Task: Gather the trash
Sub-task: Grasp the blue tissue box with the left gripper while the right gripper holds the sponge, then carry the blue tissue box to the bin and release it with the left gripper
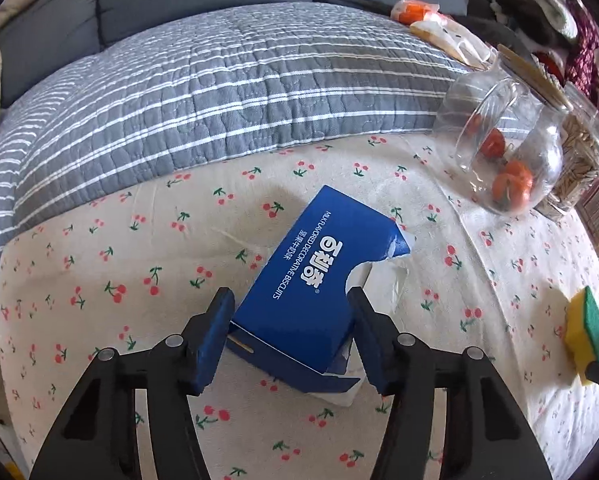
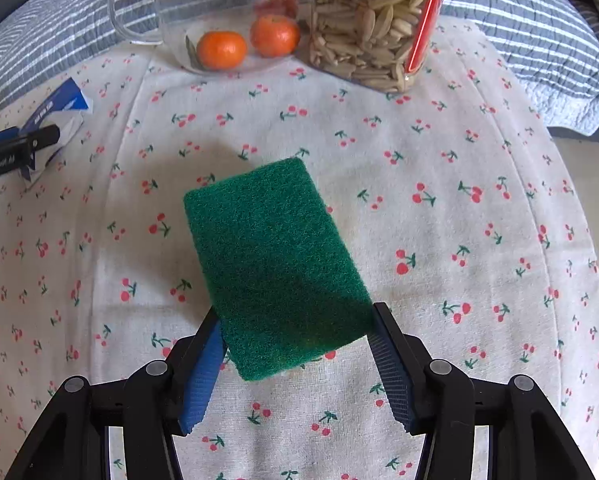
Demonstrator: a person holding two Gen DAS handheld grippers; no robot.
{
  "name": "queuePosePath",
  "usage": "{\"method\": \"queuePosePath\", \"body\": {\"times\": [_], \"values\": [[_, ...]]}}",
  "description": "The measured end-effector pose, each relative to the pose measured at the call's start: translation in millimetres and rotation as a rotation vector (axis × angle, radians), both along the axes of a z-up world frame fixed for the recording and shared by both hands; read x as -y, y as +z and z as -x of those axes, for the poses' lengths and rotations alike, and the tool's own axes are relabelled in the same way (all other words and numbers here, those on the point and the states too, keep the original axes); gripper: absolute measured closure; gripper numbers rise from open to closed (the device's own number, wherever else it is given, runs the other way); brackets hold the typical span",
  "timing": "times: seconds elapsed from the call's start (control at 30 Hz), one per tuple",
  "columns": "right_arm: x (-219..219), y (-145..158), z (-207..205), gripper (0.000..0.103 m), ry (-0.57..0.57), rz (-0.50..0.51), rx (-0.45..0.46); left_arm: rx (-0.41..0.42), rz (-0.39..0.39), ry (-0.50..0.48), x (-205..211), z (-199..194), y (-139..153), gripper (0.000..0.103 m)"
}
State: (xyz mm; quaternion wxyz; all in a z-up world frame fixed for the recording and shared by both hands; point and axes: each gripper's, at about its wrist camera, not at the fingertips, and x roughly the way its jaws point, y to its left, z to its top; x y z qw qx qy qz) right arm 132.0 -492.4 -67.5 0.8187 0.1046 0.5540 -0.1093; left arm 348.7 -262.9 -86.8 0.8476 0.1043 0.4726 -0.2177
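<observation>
Two wrist-cam views over a table w/ a cherry-print cloth [image 1: 147, 264], a grey striped quilt [image 1: 203, 92] behind it.

Left view: the left claw [image 1: 291, 324] points steeply down at a torn blue biscuit box [image 1: 299, 280], the trash item, lying flat on the cloth near the table's middle. The box's near end sits between the two blue pads. The left pad looks to be against the box's edge; the right pad is at the torn side, and contact there can't be confirmed. So the claw is half-closed around the box, grip probably forming but not certain. Straddling the box's narrow width makes sense: that's the span the claw can take.

Right view: the right claw [image 2: 295, 364] is clamped on a sponge [image 2: 275, 264], green scrub face toward the cam, pads pressing its two long sides. The sponge hangs just above the cloth, tilted; likely kept ready for wiping once the trash is off.

What each view adds: the left view shows the sponge's yellow foam layer at far right, and snack bags [image 1: 439, 28] further back on the quilt, neither seen from the right. The right view shows a glass jar [image 2: 227, 20] on its side w/ oranges [image 2: 221, 50] and a clear tub of seeds [image 2: 375, 20] close up, plus the left claw's tip on the box at far left.
</observation>
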Motion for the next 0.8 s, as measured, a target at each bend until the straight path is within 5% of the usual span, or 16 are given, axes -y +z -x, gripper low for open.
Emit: {"method": "queuePosePath", "body": {"times": [0.37, 0.8], "values": [[-11.6, 4.3, -4.2, 0.042, -0.003, 0.012, 0.006, -0.023, 0.013, -0.029, -39.3, 48.2, 15.7, 0.044], [-70.6, 39.3, 3.4, 0.042, 0.074, 0.021, 0.079, 0.030, 0.061, 0.054, -135.7, 122.4, 63.5, 0.044]]}}
